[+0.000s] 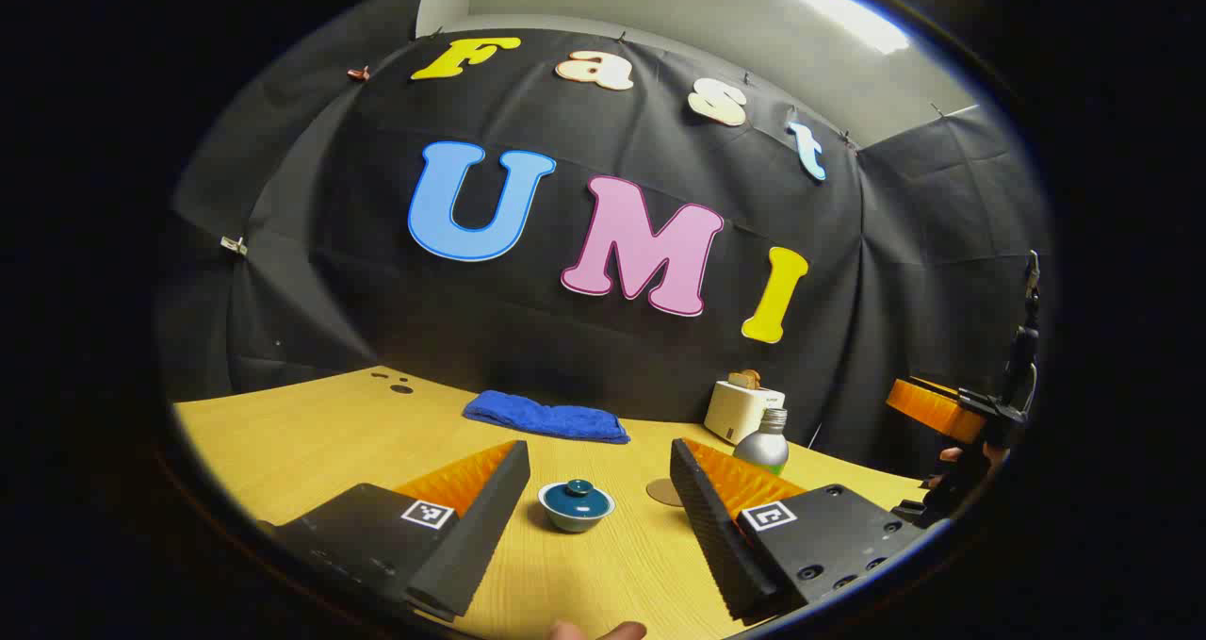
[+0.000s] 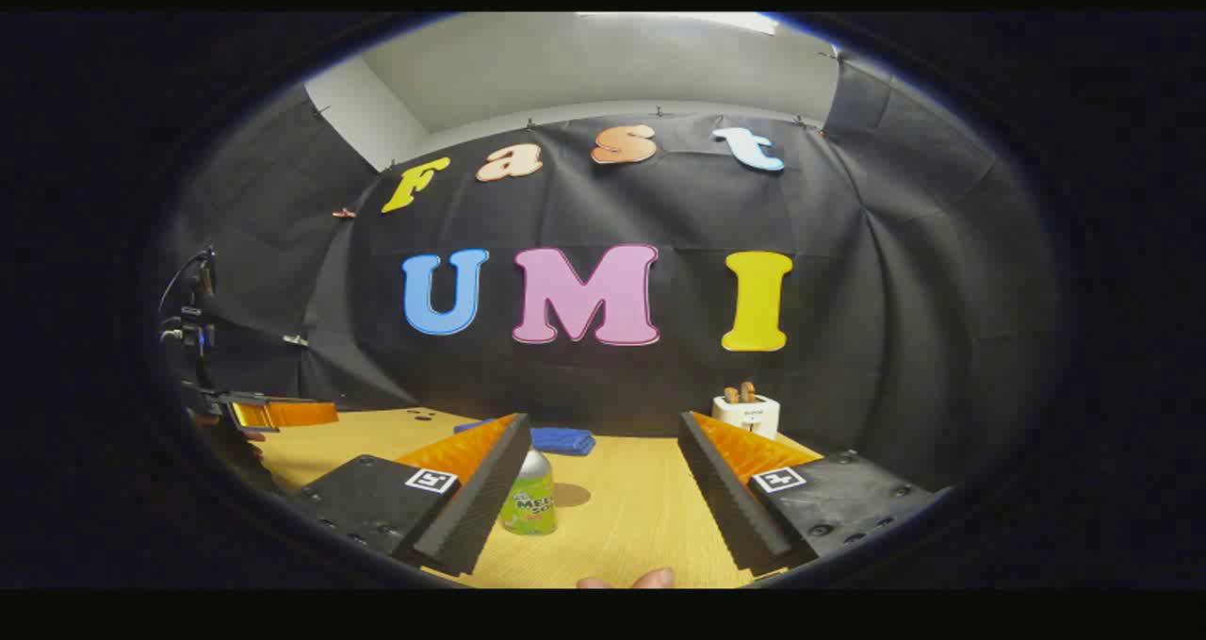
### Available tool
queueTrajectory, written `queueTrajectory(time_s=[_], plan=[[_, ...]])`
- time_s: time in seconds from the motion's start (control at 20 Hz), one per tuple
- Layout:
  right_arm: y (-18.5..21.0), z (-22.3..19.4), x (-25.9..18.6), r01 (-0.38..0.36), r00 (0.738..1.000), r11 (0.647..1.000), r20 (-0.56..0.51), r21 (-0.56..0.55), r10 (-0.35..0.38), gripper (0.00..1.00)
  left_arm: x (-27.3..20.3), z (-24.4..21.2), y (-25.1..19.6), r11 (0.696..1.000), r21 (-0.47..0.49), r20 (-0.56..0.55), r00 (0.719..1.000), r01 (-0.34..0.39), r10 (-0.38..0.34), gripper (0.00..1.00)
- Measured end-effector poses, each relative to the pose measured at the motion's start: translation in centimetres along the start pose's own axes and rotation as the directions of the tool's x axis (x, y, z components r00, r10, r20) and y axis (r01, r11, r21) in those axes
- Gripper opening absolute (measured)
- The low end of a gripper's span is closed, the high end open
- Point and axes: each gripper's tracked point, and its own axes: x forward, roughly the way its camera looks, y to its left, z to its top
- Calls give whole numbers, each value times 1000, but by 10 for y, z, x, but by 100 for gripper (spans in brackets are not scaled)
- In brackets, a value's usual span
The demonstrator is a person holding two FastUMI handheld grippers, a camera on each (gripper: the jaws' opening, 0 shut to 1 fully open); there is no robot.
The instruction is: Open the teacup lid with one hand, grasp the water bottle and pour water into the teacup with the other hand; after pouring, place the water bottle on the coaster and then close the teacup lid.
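1. Facing a wooden table [image 1: 311, 433], the left gripper [image 1: 599, 506] hangs with jaws wide apart, empty, above a lidded teacup [image 1: 576, 506].
2. The right gripper [image 2: 603, 484], also spread and empty, frames the water bottle [image 2: 529, 497] near its left finger.
3. The coaster [image 1: 665, 492] lies between cup and bottle.
4. The lid [image 1: 577, 495] looks glazed, probably slippery and fragile; pinch its small knob.
5. The bottle seems light; grip mid-body.

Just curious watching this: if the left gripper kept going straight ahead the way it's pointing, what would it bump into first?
Most likely the teacup, lid on, sitting between the left gripper's open fingers; depth is hard to judge.
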Motion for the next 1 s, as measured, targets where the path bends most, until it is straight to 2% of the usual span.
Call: queueTrajectory(time_s=[0.35,0.7,1.0], plan=[[6,-2,1,-21,1000,1000,-1,-6,21,97,-1,0,-5,998,56,2,1000,-1,1,95],[5,-5,3,-21,1000,1000,-7,0,21,97,1,-5,-3,999,47,-13,1000,-1,2,95],[18,-12,5,-47,999,999,-23,-6,47,97,28,-37,2,998,67,-76,997,-11,16,95]])
